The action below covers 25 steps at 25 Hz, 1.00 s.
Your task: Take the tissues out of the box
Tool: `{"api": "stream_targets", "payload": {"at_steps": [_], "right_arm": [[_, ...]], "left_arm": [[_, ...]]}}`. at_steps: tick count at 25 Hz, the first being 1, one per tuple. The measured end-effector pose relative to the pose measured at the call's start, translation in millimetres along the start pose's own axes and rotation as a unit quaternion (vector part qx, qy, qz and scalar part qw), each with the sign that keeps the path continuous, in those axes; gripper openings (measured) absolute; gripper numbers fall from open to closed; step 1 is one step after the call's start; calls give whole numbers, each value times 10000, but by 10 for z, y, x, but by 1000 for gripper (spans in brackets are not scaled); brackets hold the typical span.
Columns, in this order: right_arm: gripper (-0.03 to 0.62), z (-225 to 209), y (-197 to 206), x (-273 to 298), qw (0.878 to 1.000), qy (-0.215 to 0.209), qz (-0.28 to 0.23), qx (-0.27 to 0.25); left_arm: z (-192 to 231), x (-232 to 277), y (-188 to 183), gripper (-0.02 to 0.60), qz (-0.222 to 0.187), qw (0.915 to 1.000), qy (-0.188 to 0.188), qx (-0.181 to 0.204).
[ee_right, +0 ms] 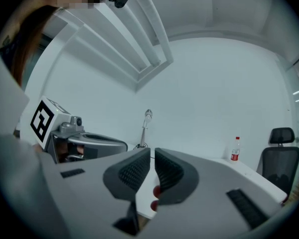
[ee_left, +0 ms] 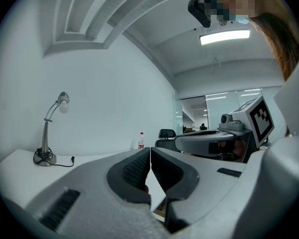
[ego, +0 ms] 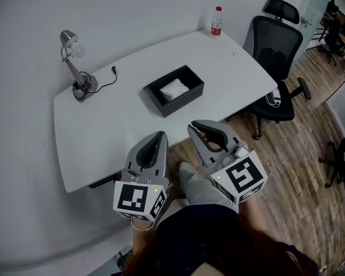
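Left gripper (ego: 160,137): jaws clenched, pads meet at the tips, nothing in them. My own camera confirms this (ee_left: 150,153).

Right gripper (ego: 198,126): jaws parted by a thin slit only, empty (ee_right: 152,156).

Both are held level, side by side and near each other at the near edge of the table (ego: 98,125), pointing across it. Neither touches anything.

The task hasn't started. The box (ego: 183,101) is black, open-topped, and sits mid-table ahead of both grippers. It's about on the line between the two tips, well clear of the pads. The tissues (ego: 173,88) are a white stack lying inside it, below the rim.

The box's long axis runs on the diagonal in the head view, from left-near to right-far, so the long side wall faces me at an angle. Neither gripper view shows the box; my own jaws block it.

Nearer hand is a close call. The left tip is nearer the box's near corner, and the right tip lines up better with the tissues. My guess is the right goes in and the left pins the box. Either way the jaws must spread first, then reach forward and dip over the rim.

Farther off are a lamp (ego: 73,59) at the left end with its cord, a bottle (ego: 217,22) at the far edge and a chair (ego: 279,45) to the right.
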State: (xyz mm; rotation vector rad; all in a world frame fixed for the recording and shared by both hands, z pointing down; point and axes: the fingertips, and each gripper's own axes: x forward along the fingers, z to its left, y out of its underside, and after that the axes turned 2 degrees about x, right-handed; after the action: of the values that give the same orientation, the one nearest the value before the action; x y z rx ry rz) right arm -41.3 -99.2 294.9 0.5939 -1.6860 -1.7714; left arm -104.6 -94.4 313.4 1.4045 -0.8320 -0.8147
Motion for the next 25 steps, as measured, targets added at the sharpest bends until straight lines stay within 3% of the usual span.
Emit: {"api": "stream_targets", "payload": {"at_steps": [25], "right_arm": [[139,-585,231,816,9986,-40,519,77]], "left_arm": [[620,659,43,26,158,9999,16,58]]}}
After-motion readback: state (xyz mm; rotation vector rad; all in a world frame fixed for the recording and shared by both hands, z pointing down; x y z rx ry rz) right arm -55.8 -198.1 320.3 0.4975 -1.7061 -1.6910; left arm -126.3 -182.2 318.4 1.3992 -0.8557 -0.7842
